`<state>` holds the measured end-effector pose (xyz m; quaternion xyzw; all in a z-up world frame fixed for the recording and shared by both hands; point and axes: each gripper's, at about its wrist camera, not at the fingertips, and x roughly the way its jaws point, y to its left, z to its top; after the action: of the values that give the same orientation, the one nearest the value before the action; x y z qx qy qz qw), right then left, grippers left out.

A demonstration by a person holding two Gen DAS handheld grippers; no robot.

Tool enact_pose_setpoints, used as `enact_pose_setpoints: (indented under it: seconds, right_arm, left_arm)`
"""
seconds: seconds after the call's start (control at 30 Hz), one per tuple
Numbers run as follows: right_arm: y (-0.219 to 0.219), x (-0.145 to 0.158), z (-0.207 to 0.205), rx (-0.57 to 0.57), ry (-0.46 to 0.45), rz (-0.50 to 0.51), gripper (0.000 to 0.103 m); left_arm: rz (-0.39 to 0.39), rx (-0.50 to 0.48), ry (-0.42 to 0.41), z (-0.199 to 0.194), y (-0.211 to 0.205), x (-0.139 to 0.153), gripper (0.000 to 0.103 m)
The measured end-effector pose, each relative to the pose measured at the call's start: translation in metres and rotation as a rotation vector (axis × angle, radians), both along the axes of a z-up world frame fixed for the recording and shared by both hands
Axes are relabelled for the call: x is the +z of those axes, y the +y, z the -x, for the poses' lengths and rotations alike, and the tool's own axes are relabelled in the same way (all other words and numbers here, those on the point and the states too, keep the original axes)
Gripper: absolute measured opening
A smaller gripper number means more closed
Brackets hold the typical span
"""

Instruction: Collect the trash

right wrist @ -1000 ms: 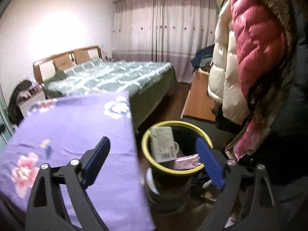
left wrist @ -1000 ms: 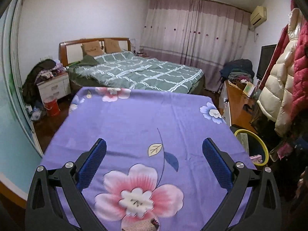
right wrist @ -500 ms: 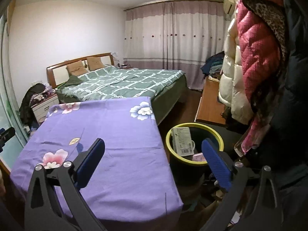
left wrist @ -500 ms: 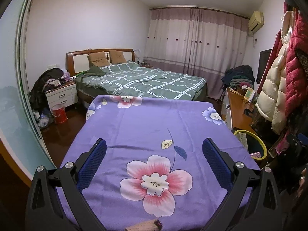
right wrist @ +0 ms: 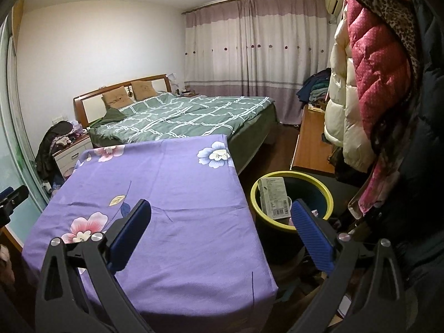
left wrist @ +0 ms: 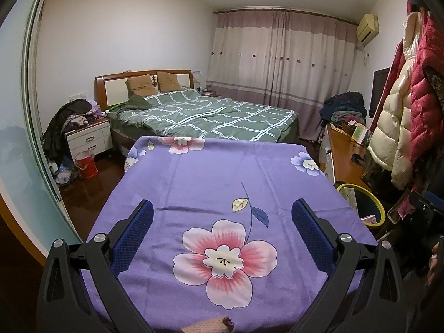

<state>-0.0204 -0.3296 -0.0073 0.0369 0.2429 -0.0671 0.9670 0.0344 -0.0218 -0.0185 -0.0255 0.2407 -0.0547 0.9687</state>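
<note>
- Both claws stand wide apart with nothing between the pads: my left claw (left wrist: 222, 229) hangs over the purple flowered cloth (left wrist: 216, 183) on the worktop, my right claw (right wrist: 222, 229) over its right edge, beside the bin.
- Trash I can see sits already in the yellow-rimmed bin (right wrist: 328, 194) on the floor, just right of the worktop: a white carton (right wrist: 273, 197) leaning on the inner wall, and something pink below it that I cannot identify.
- I judge the carton light, thin-walled and easy to crush; I'd pinch it across its narrow faces, gently.
- One small brownish scrap (left wrist: 208, 326) lies at the cloth's near edge; it looks soft and light, so I'd grip its middle.
</note>
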Motion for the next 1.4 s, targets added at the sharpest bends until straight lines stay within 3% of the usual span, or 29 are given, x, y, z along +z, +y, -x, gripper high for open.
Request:
enact_pose_setpoints:
  seconds: [1.4]
  right_arm:
    - [0.0009,0.0019,0.0009,0.006,-0.004,-0.013,0.096]
  left_arm:
    - [-0.011,-0.026,-0.007,0.0047,-0.0076,0.0033,0.098]
